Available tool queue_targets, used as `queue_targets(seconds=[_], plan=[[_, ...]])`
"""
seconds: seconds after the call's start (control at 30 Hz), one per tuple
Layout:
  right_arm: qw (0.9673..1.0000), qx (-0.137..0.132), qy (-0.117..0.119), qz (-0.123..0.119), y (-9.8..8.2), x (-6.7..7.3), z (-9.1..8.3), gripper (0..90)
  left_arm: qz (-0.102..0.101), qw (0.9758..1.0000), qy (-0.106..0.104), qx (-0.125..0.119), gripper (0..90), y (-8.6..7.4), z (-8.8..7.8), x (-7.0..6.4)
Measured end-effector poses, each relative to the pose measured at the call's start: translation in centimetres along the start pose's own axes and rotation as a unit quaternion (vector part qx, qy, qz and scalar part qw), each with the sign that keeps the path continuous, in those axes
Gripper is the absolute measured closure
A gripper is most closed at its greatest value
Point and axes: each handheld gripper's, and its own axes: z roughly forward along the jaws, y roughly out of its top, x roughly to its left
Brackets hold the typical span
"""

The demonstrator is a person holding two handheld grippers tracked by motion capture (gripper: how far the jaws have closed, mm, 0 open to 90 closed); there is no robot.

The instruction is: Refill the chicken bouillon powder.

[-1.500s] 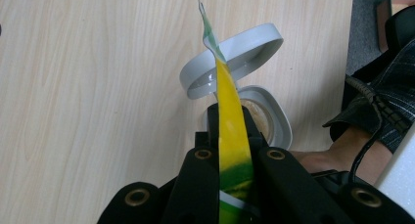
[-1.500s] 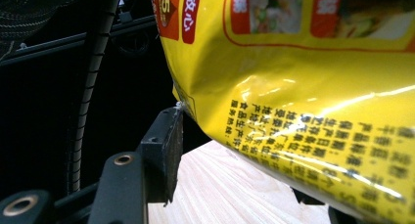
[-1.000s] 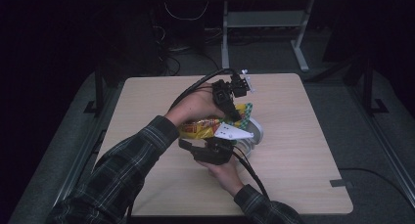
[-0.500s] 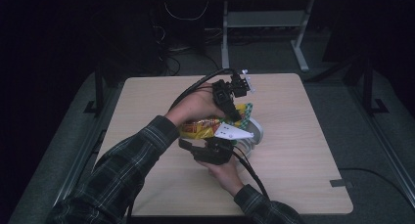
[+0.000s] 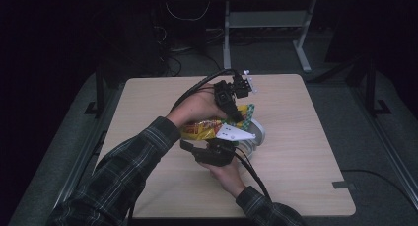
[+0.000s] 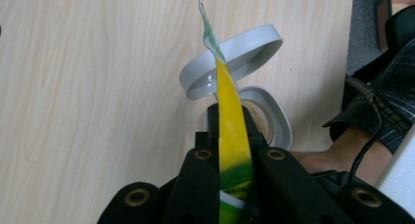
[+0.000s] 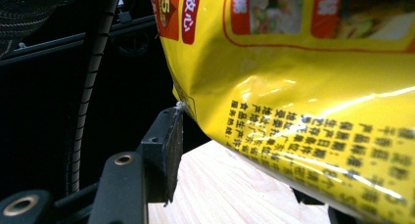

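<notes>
The yellow snack bag is held over the middle of the wooden table, just above a grey flip-lid container whose round lid stands open over something tan and grainy. Red panels with white Chinese characters, a round badge with a "5", and blocks of small black Chinese print cover the bag; the print is too blurred to read. The left gripper has its jaws pressed together on the bag's thin green-and-yellow edge, seen edge-on. The right gripper sits at the bag's lower side: one black jaw touches the wrapper's corner, the other is covered by the bag, so I cannot tell how it stands. Against the high view a second earlier, hands, bag and container lie the same. Plaid sleeves enter from below; the room beyond the table is dark.
</notes>
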Motion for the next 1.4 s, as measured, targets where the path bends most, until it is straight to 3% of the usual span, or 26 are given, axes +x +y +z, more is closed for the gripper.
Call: queue_targets(seconds=[0.83,1.4], plan=[[0.9999,0.012,0.002,-0.009,-0.2,0.3,0.1,44.8,-0.002,0.9998,-0.005,-0.018,89.9,-0.9,-0.7,-0.2],[0.9995,0.026,0.0,-0.02,-0.4,0.9,0.4,45.4,0.0,0.998,-0.01,-0.063,89.8,-2.7,-2.9,-0.9]])
